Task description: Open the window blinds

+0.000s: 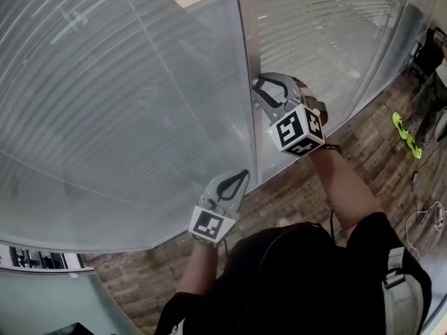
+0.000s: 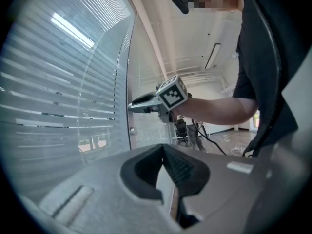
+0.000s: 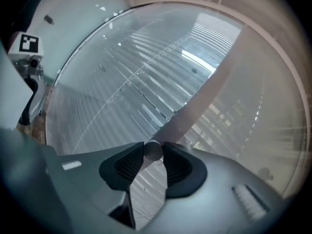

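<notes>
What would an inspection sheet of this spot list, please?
Surface: brown wood-plank floor.
Job's things: grey slatted window blinds behind glass, mostly closed; small round metal knob on the pale frame post.
Clutter: yellow-green object on the floor.
Grippers: right gripper clamped on the knob; left gripper shut, empty.
Cables: white cable on the floor.
Surroundings: person's black top.

White slatted blinds (image 1: 105, 103), brown wood-plank floor (image 1: 363, 138)

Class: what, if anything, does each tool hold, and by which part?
The right tool pinches the small round knob on the window frame by its sides. The left tool holds nothing.
</notes>
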{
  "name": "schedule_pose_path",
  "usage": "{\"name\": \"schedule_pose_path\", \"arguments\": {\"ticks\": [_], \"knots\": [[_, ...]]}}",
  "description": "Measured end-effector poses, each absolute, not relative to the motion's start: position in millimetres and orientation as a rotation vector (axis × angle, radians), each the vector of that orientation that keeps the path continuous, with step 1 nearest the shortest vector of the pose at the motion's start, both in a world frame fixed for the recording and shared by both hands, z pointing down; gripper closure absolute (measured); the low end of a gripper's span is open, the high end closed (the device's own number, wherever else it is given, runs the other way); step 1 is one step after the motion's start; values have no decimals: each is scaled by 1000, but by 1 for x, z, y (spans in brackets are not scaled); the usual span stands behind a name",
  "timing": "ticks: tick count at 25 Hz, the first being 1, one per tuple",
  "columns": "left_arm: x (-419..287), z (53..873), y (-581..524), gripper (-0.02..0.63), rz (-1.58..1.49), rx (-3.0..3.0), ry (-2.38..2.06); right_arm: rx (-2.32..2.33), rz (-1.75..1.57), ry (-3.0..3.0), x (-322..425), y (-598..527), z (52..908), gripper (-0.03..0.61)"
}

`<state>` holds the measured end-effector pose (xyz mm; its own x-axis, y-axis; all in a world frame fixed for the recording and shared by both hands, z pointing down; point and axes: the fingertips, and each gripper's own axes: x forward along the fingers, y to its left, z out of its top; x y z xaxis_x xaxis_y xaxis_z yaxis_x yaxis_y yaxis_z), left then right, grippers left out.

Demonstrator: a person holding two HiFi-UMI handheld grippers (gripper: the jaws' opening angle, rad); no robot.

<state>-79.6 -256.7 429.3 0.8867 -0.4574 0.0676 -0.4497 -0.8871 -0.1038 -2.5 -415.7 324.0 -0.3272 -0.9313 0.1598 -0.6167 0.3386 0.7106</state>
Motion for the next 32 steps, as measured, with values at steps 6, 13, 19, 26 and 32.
{"name": "schedule_pose_path", "arguments": {"ticks": [6, 13, 19, 26, 32], "knots": [[-84, 429, -255, 609, -128, -2973, 732, 1532, -461, -2300, 1, -417, 322, 448], [-84, 435, -252, 609, -138, -2994, 719, 1660, -134, -2519, 12, -422, 326, 448], [-80, 433, -252, 609, -134, -2987, 697, 1702, 49, -2624, 13, -423, 324, 448], [-79, 434, -255, 609, -117, -2981, 700, 1743, 229, -2712, 16, -423, 321, 448], [-79, 431, -254, 609, -118, -2986, 705, 1770, 346, -2776, 16, -422, 322, 448]]}}
